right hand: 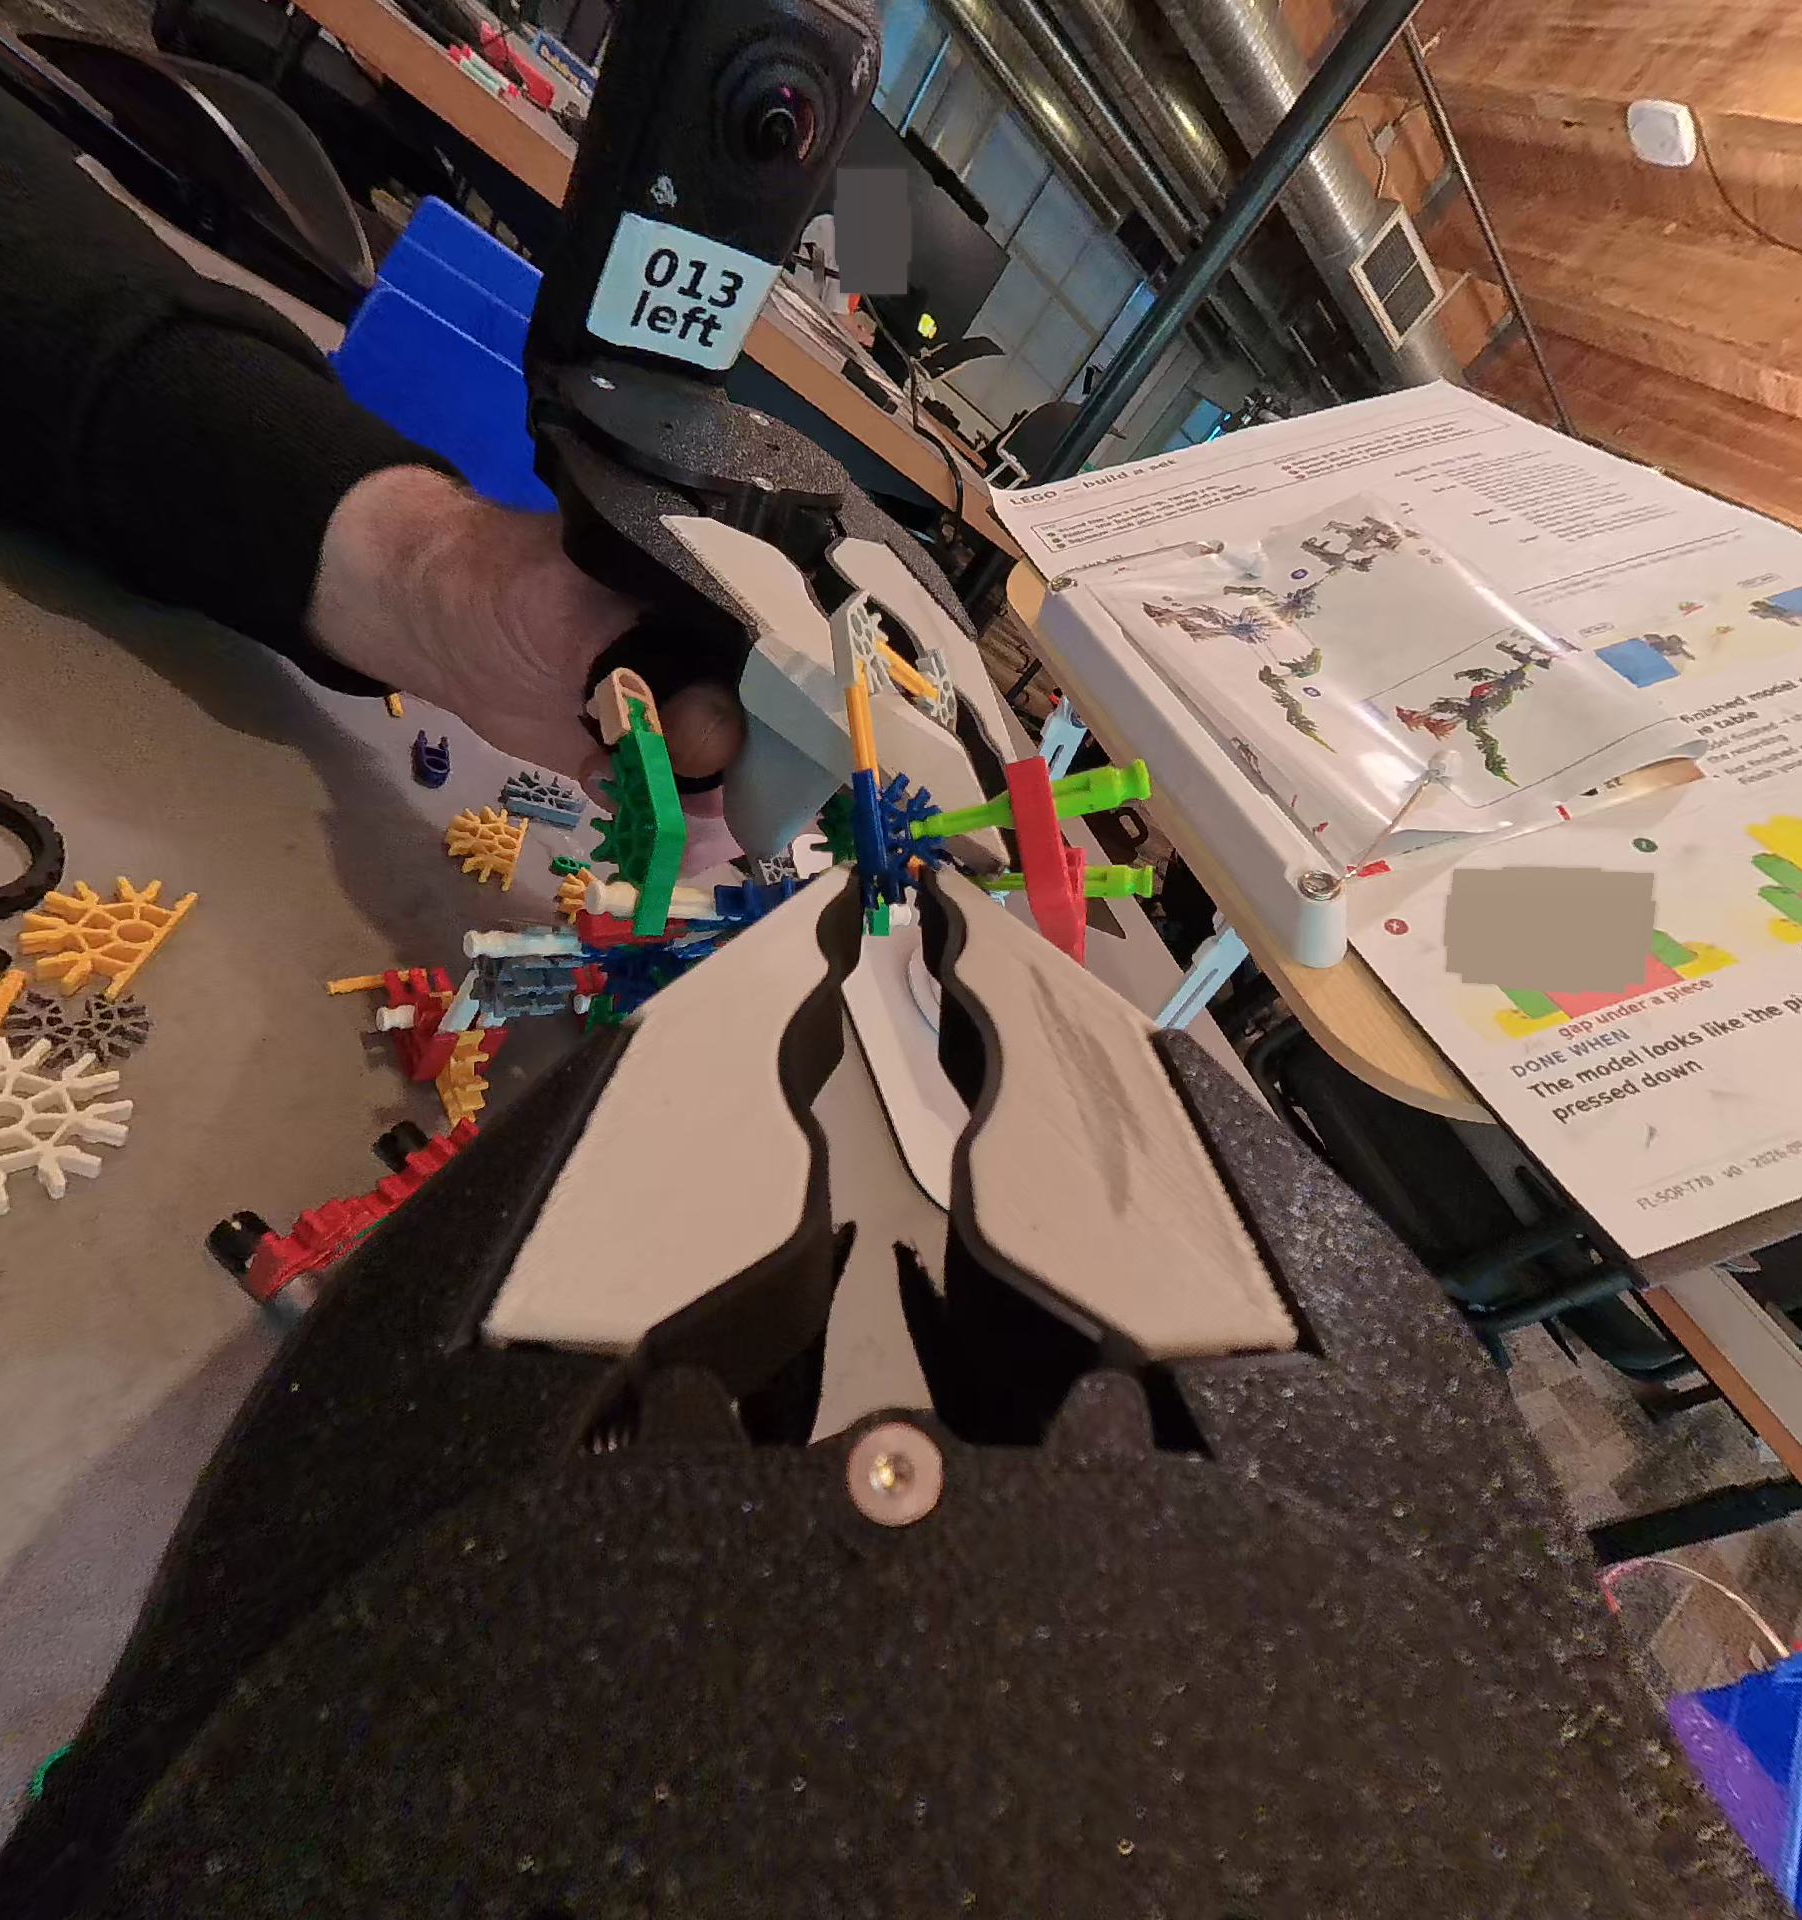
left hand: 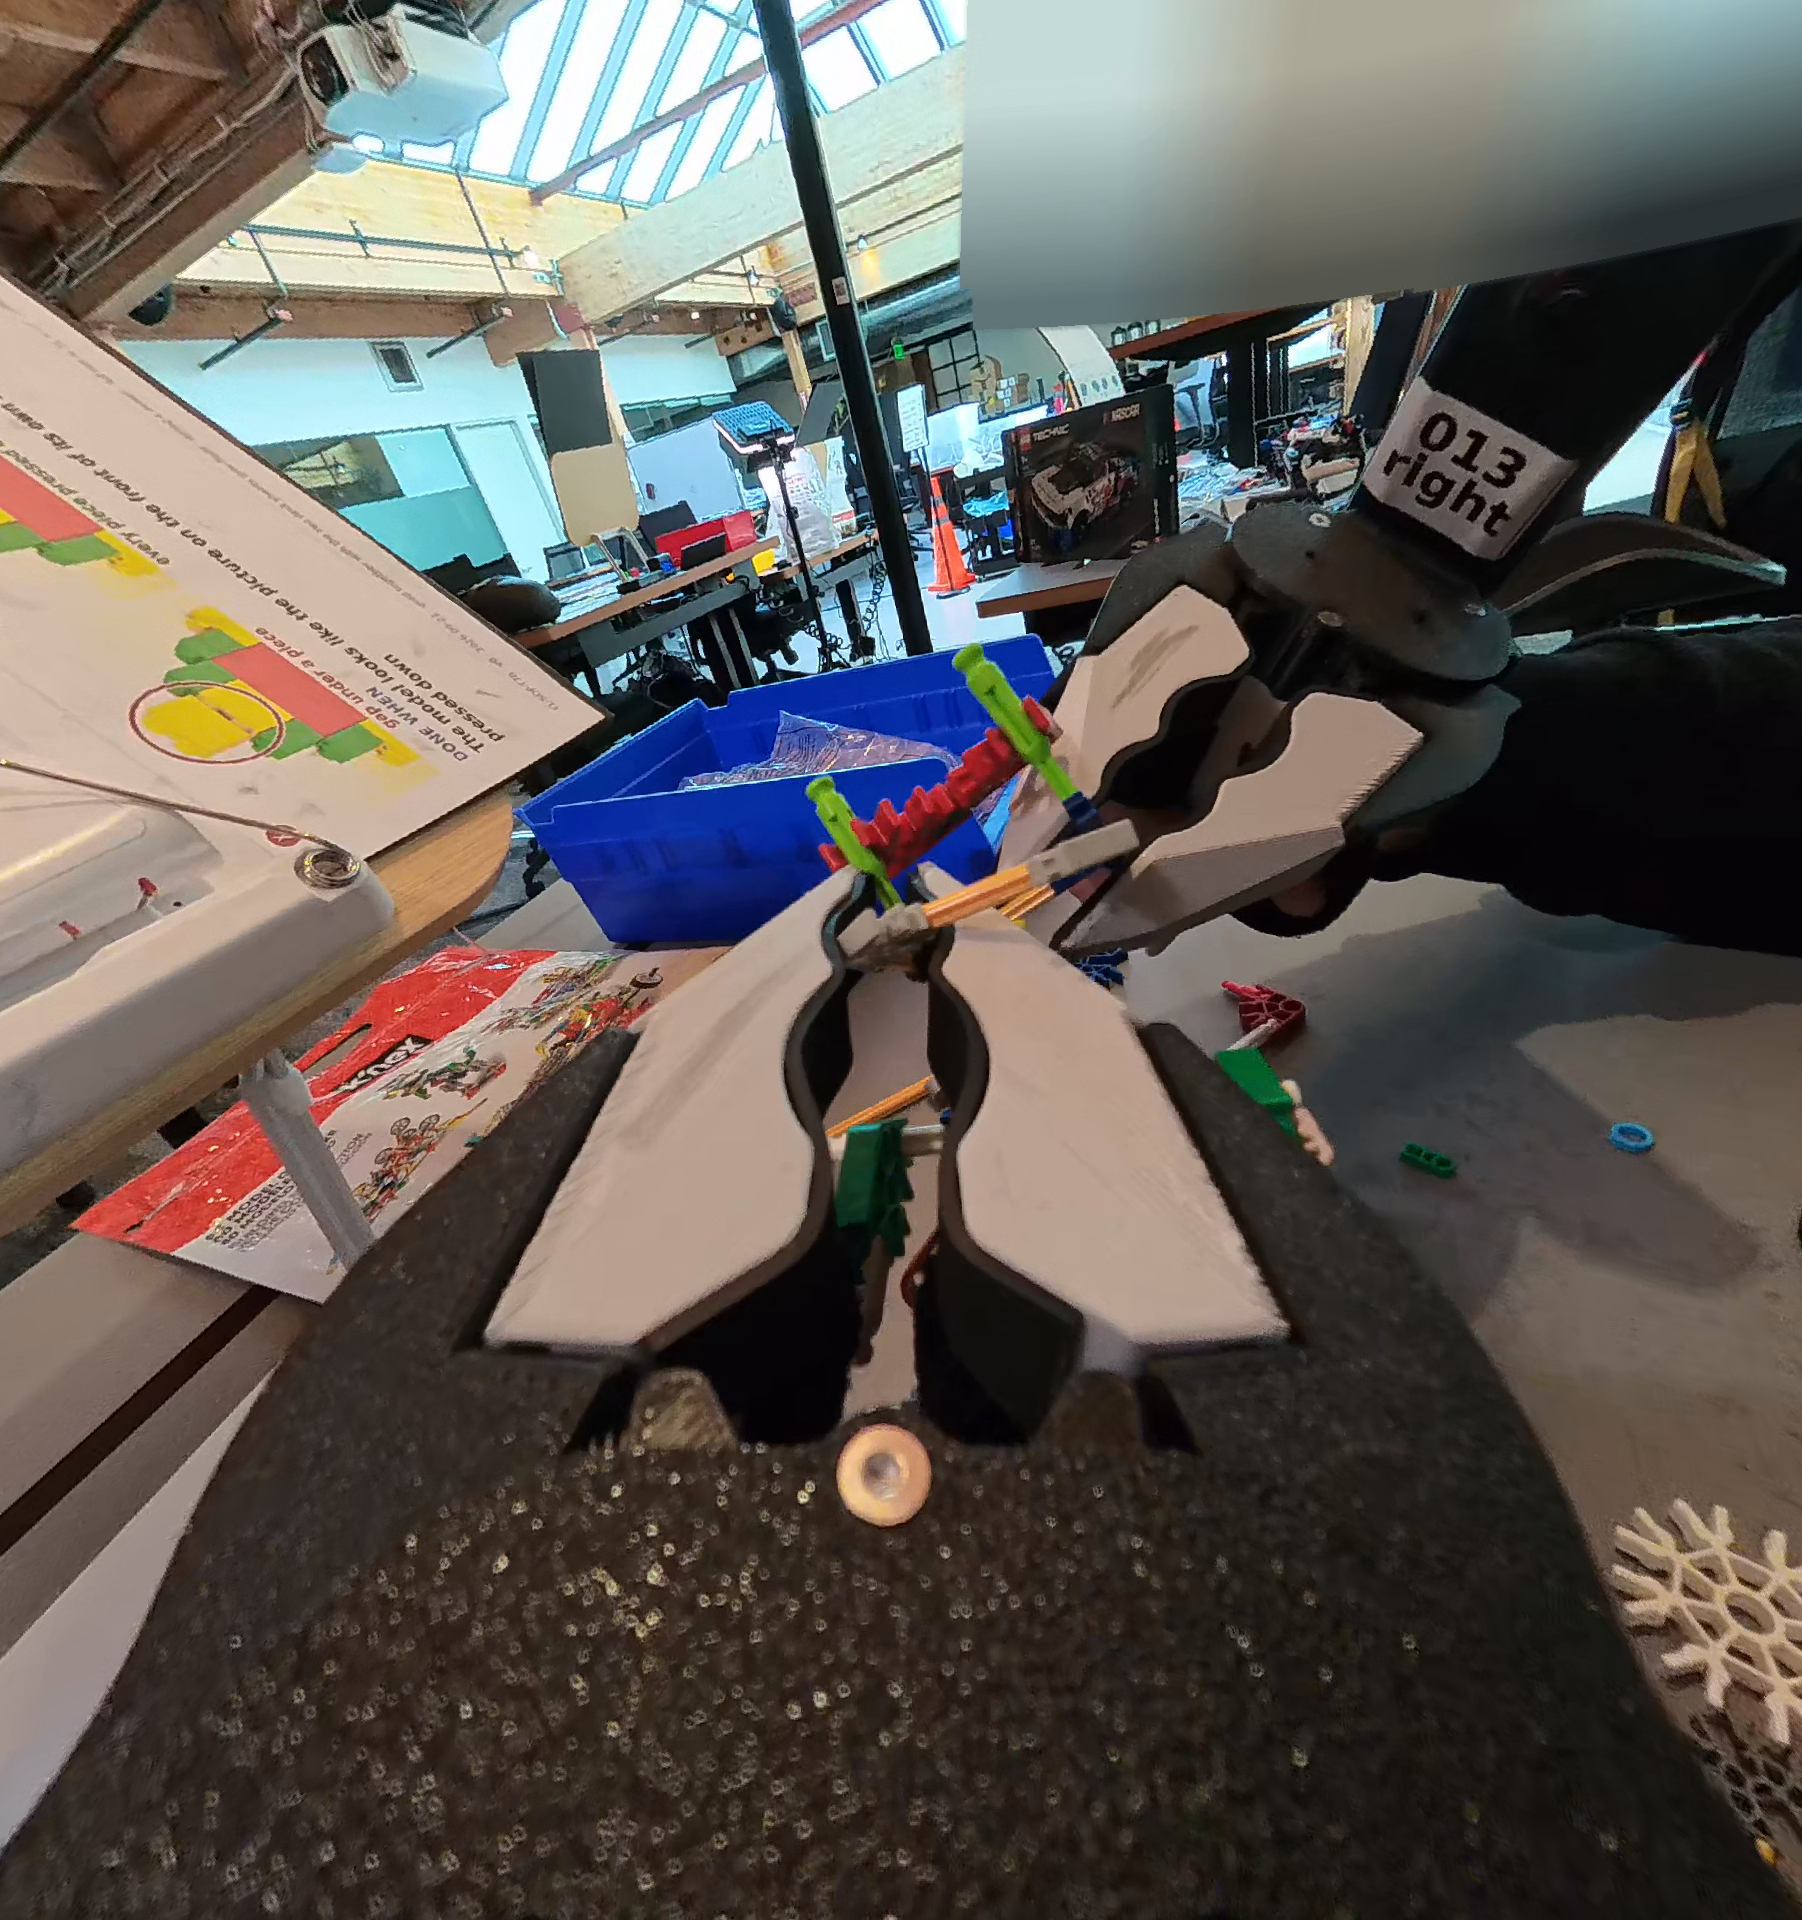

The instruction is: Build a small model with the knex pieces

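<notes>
Both grippers are clamped on one rod-and-connector model (right hand: 876, 831), held off the grey table (left hand: 1499, 1195). Left gripper (left hand: 892, 920) is pinched on a grey connector at the end of the model's yellow rod (left hand: 975, 896). Right gripper (right hand: 889, 906) is closed on the blue hub (right hand: 892, 821) at the other end; red connector (right hand: 1042, 852) and two green rods (right hand: 1094, 784) stick out beside the hub. Blue bin (left hand: 751, 831) sits just behind the model. Loose pieces lie below it: white snowflake connector (right hand: 14, 1122), yellow connector (right hand: 102, 930), black tyre (right hand: 3, 852). Instruction board (right hand: 1499, 727) stands right of the model.
</notes>
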Demonstrator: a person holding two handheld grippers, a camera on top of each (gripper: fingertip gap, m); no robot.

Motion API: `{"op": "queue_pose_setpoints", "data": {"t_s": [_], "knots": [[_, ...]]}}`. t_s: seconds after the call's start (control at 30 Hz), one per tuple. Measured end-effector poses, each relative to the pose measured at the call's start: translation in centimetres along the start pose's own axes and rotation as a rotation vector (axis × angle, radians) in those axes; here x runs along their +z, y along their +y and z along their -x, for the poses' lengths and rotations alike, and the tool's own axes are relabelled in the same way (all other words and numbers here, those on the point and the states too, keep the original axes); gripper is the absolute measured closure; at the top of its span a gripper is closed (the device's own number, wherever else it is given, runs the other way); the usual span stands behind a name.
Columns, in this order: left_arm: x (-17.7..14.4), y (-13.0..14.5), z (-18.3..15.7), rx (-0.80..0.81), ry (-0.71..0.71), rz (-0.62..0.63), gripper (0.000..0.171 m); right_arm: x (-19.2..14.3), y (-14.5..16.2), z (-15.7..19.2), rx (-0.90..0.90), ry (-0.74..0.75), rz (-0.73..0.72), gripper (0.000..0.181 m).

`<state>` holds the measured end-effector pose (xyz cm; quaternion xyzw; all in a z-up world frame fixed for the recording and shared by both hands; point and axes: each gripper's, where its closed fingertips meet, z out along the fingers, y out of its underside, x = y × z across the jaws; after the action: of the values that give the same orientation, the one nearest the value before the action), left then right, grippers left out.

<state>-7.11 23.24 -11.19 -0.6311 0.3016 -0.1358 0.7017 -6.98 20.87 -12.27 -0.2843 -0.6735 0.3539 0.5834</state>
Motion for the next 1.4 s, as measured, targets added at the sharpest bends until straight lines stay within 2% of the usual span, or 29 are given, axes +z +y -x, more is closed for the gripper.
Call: {"op": "queue_pose_setpoints", "data": {"t_s": [0.27, 0.47, 0.63, 0.83, 1.27, 1.4], "knots": [[-0.4, 0.1, -0.3, 0.005, 0.021, 0.009, 0.162, 0.2, -0.3, 0.6, -0.068, 0.006, 0.021, 0.172], [-1.1, 0.0, -0.2, -0.009, 0.031, 0.023, 0.143, 0.3, -0.8, 1.3, -0.122, 0.014, 0.033, 0.172], [-1.3, 0.0, -0.7, -0.031, 0.077, 0.042, 0.139, 0.0, -1.1, 1.7, -0.168, 0.038, 0.046, 0.173], [-2.0, 0.1, -0.4, -0.074, 0.087, 0.058, 0.123, 0.4, -1.6, 2.3, -0.246, 0.059, 0.065, 0.173], [-2.9, 0.1, -0.7, -0.093, 0.143, 0.088, 0.121, 0.9, -2.1, 2.9, -0.311, 0.086, 0.078, 0.173], [-2.9, 0.3, -0.8, -0.152, 0.176, 0.107, 0.122, 1.0, -2.1, 2.9, -0.304, 0.095, 0.074, 0.173]]}}
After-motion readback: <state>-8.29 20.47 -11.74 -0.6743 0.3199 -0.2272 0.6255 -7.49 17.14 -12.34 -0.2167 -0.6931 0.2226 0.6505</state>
